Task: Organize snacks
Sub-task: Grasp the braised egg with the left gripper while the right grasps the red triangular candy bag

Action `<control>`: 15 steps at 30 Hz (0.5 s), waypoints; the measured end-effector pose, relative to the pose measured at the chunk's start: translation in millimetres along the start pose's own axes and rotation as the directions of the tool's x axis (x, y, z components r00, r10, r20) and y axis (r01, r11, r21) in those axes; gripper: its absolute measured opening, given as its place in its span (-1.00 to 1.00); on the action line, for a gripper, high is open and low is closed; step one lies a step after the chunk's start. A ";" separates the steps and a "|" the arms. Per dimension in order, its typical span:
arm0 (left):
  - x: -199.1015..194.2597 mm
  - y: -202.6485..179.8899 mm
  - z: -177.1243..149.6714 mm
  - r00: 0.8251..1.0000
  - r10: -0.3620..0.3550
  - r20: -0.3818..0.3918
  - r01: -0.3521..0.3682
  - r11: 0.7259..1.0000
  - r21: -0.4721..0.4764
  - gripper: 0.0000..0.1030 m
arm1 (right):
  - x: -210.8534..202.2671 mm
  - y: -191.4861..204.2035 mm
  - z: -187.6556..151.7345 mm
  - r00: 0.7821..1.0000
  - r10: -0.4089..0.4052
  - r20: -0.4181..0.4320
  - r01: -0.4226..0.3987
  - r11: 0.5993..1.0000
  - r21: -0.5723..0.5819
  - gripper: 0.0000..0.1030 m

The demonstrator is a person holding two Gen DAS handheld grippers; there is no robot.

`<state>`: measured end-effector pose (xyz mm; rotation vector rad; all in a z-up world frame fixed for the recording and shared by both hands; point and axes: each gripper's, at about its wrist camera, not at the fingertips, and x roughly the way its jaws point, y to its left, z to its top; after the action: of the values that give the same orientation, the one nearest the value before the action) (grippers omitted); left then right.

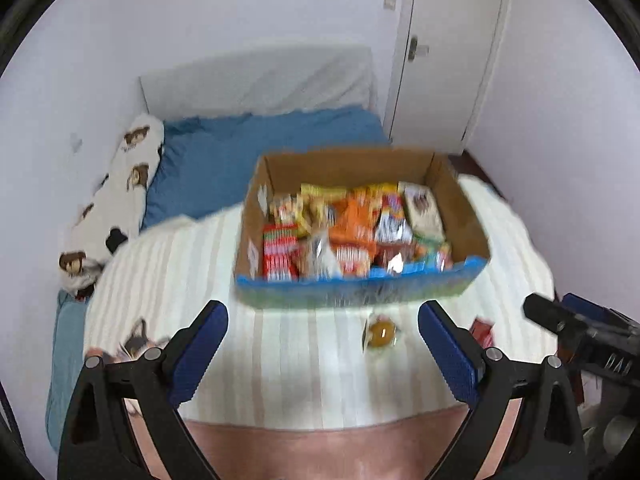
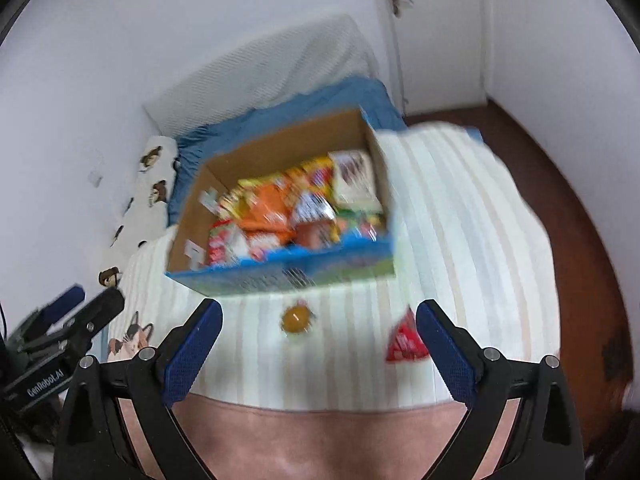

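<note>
Cardboard box on the striped blanket, crammed with bright snack packets, likely the collecting point. Just in front of the box: a round yellow snack and a red packet, not yet packed. Left gripper and right gripper short of the box, fingers spread, empty, probably ready to pick.

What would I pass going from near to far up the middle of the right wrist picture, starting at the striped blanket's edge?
Striped blanket → round yellow snack → cardboard box of snacks → blue sheet → white headboard → wall.
</note>
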<state>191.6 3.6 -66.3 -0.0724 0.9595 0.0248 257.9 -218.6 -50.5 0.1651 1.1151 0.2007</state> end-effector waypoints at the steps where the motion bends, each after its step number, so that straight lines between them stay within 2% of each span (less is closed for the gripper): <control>1: 13.7 -2.7 -6.8 0.999 0.003 -0.038 -0.003 1.000 0.002 0.89 | 8.8 -10.5 -4.9 1.000 -0.002 -0.020 0.003 0.999 0.032 0.93; 6: 66.8 -17.9 -27.0 0.987 0.006 -0.162 -0.004 1.000 0.013 0.89 | 64.9 -60.4 -29.3 0.991 -0.032 -0.131 0.052 0.986 0.158 0.93; 9: 113.5 -34.1 -35.8 0.960 -0.022 -0.278 0.033 0.999 0.035 0.89 | 94.3 -85.7 -39.8 0.984 -0.023 -0.179 0.065 0.971 0.231 0.93; 10: 121.1 -38.0 -37.5 0.956 -0.025 -0.294 0.038 0.999 0.039 0.89 | 105.4 -93.8 -43.0 0.981 -0.011 -0.192 0.061 0.964 0.258 0.91; 13: 155.7 -52.3 -38.8 0.936 -0.050 -0.349 0.068 0.997 0.040 0.85 | 126.2 -105.7 -46.9 0.979 0.010 -0.205 0.052 0.955 0.292 0.62; 15: 173.7 -61.1 -36.6 0.924 -0.059 -0.377 0.081 0.996 0.044 0.78 | 140.2 -109.5 -47.7 0.977 0.013 -0.212 0.052 0.953 0.297 0.56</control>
<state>264.7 -61.8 -226.4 -0.0577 1.3405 -0.0866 282.9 -289.4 -218.7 0.4125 1.3574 0.0283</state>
